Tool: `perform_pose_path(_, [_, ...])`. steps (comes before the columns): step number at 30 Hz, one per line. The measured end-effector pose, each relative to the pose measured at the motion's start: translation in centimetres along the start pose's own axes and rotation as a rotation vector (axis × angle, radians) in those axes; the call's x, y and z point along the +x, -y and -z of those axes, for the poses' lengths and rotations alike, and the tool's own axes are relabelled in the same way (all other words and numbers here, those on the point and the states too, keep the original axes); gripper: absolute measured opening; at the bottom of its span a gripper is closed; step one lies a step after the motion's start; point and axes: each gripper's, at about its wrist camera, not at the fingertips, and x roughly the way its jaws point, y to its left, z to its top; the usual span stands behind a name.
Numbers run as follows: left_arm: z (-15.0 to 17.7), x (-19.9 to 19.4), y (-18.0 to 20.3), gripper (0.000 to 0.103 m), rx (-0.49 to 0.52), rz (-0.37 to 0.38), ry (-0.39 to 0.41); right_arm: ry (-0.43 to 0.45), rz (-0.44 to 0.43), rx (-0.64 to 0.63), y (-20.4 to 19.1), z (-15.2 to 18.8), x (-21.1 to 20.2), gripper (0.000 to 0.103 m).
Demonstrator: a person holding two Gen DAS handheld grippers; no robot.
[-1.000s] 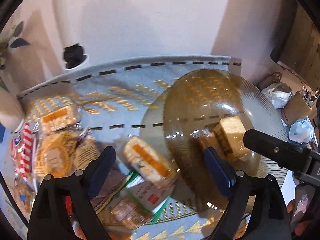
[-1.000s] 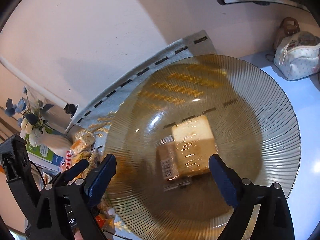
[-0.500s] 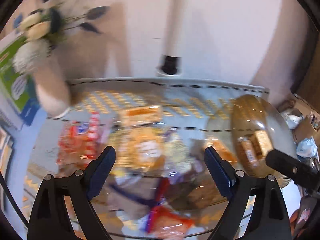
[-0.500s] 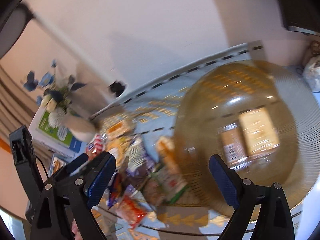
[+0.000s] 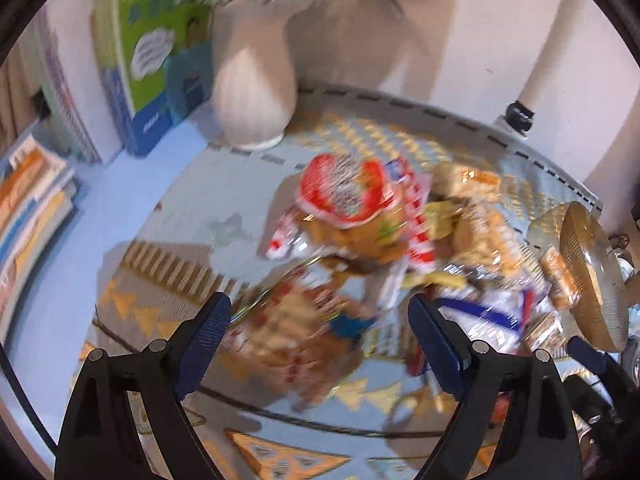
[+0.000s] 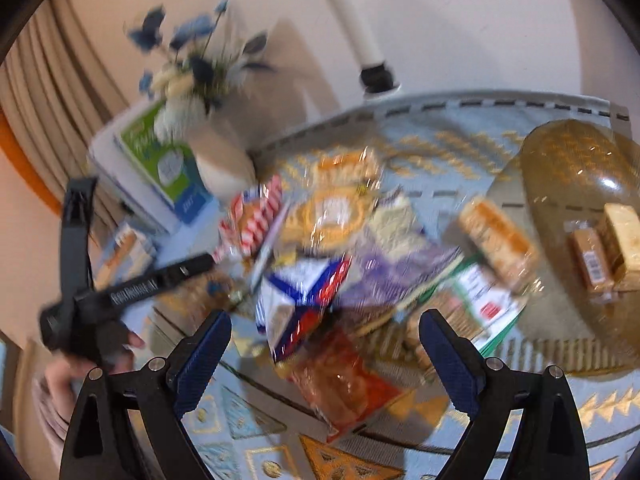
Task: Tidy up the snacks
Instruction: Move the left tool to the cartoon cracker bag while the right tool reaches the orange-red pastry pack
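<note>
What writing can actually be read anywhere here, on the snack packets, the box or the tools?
None reads for sure; motion blurs both views.
Green and blue box: white lettering and speech bubbles, unreadable.
Left gripper, seen from the right wrist: white lettering along its body, too smeared.
Red and white snack packet: print blurred.
Wrapped snack on the amber glass plate: barcode label, digits too small.
Green-edged packet: white label with red mark, illegible.

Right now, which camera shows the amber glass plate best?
The right wrist view: the amber glass plate shows nearly face-on with two wrapped snacks on it. The left wrist view catches it only at its right edge, foreshortened and blurred.
</note>
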Motion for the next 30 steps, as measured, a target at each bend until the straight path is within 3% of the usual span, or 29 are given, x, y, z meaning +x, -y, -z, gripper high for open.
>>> perform_pose_path(5, [1.7,1.3,-0.7,0.089,0.053,0.012,-0.019,-0.053,0.129,-0.056,-0.8,2.7,3.0,0.094])
perform_pose_path(8, [2.8,2.1,-0.3,0.094,0.115,-0.036,-0.008,-0.074,0.172,-0.069,-0.7,3.8,4.3,0.094])
perform_pose_path(10, [3.4,3.1,-0.3,0.103,0.128,-0.054,0.008,-0.078,0.18,-0.11,-0.9,4.6,5.5,0.103])
perform_pose_path(14, [3.5,3.9,0.2,0.103,0.135,-0.097,0.016,-0.112,0.304,-0.235,-2.7,5.1,7.1,0.103])
perform_pose_path(30, [3.4,3.2,0.3,0.103,0.132,-0.097,0.015,-0.111,0.294,-0.235,-2.9,5.3,7.0,0.103])
